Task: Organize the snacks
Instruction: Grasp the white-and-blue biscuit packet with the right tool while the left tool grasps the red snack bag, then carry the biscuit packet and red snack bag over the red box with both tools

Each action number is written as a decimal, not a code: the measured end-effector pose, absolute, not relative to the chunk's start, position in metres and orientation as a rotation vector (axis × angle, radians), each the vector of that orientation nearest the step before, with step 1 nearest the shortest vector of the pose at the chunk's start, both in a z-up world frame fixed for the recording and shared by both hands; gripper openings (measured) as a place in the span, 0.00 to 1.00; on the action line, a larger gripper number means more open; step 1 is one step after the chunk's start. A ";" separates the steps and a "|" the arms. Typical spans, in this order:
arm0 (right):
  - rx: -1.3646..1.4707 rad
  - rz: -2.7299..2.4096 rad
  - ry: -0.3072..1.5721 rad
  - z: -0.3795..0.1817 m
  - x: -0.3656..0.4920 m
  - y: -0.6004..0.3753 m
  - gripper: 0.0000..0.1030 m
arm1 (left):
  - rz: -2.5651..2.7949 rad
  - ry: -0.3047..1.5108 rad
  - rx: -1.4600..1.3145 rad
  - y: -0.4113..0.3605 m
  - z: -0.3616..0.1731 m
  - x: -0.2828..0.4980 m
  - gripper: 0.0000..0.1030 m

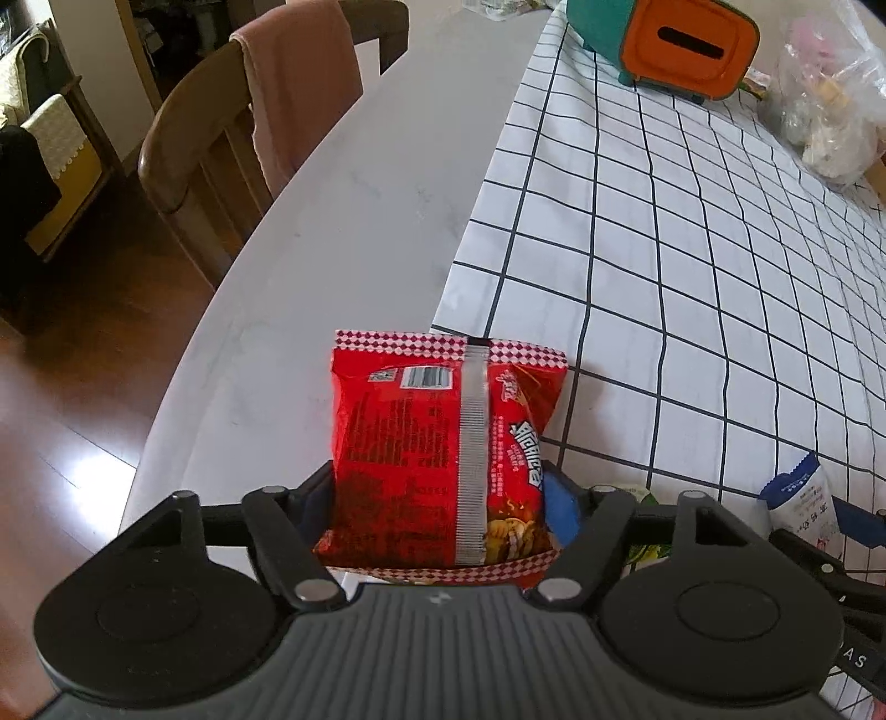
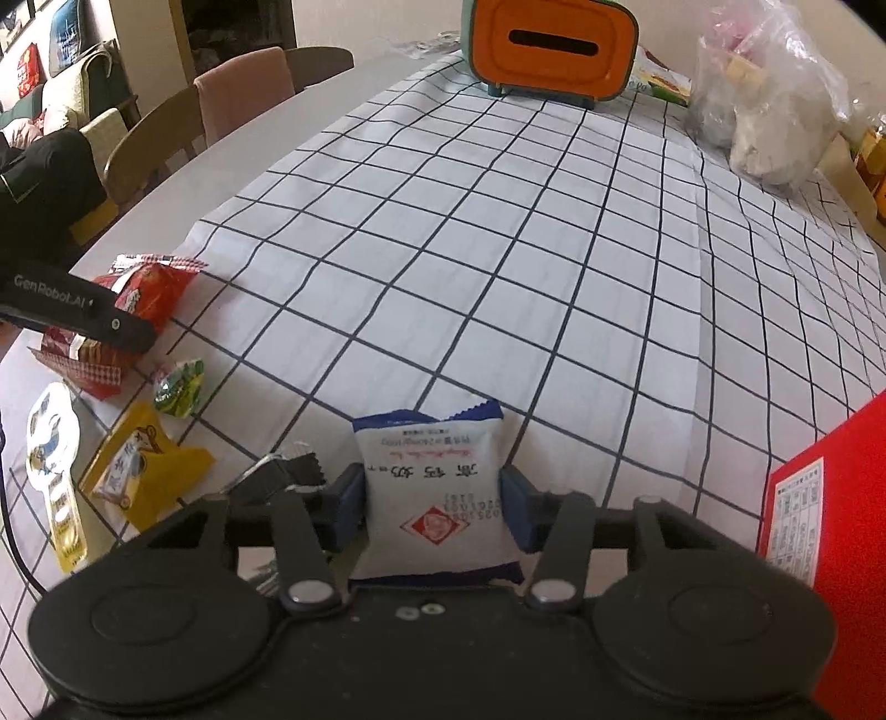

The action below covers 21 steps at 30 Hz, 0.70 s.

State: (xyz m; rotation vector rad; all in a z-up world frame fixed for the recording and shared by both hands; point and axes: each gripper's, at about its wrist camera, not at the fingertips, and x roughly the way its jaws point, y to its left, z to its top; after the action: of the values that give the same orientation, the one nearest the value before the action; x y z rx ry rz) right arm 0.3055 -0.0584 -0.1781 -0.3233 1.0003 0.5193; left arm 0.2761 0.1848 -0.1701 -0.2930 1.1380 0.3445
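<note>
A red snack packet (image 1: 404, 443) lies back side up at the edge of the checked cloth (image 1: 664, 277). My left gripper (image 1: 440, 498) is shut on it, with a pad against each side. The right wrist view shows that same gripper (image 2: 111, 327) over the red packet (image 2: 149, 293) at far left. A white packet with blue ends (image 2: 432, 459) sits on the cloth between the blue pads (image 2: 518, 507) of my right gripper (image 2: 434, 498), which is shut on it. The white packet (image 1: 800, 498) also shows at the lower right of the left wrist view.
Loose snacks lie between the grippers: a green candy (image 2: 177, 385), a yellow packet (image 2: 144, 471), a cartoon pouch (image 2: 52, 443), a black wrapper (image 2: 282, 471). A red box (image 2: 830, 526) stands at right. At the back are an orange-and-green box (image 2: 548, 50) and a plastic bag (image 2: 769, 111). Chairs (image 1: 221, 138) stand beyond the table edge.
</note>
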 end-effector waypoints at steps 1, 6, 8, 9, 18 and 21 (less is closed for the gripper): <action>-0.319 0.518 0.997 -0.178 0.305 -0.059 0.47 | 0.342 1.134 -0.294 0.185 -0.170 0.275 0.69; -0.284 0.505 0.981 -0.173 0.300 -0.065 0.46 | 0.331 1.113 -0.314 0.187 -0.169 0.271 0.67; -0.266 0.498 0.978 -0.170 0.299 -0.068 0.46 | 0.328 1.109 -0.325 0.187 -0.169 0.270 0.67; -0.261 0.497 0.976 -0.168 0.297 -0.069 0.46 | 0.329 1.108 -0.328 0.188 -0.169 0.269 0.67; -0.191 0.483 0.947 -0.143 0.277 -0.088 0.46 | 0.325 1.070 -0.331 0.185 -0.156 0.254 0.67; -0.169 0.481 0.935 -0.132 0.269 -0.097 0.46 | 0.312 1.056 -0.323 0.181 -0.146 0.246 0.67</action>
State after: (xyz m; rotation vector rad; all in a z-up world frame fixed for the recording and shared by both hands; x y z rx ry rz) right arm 0.2688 -0.0970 -0.1325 -0.1694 0.9354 0.4811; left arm 0.2459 0.1814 -0.1458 -0.3228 1.0556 0.3121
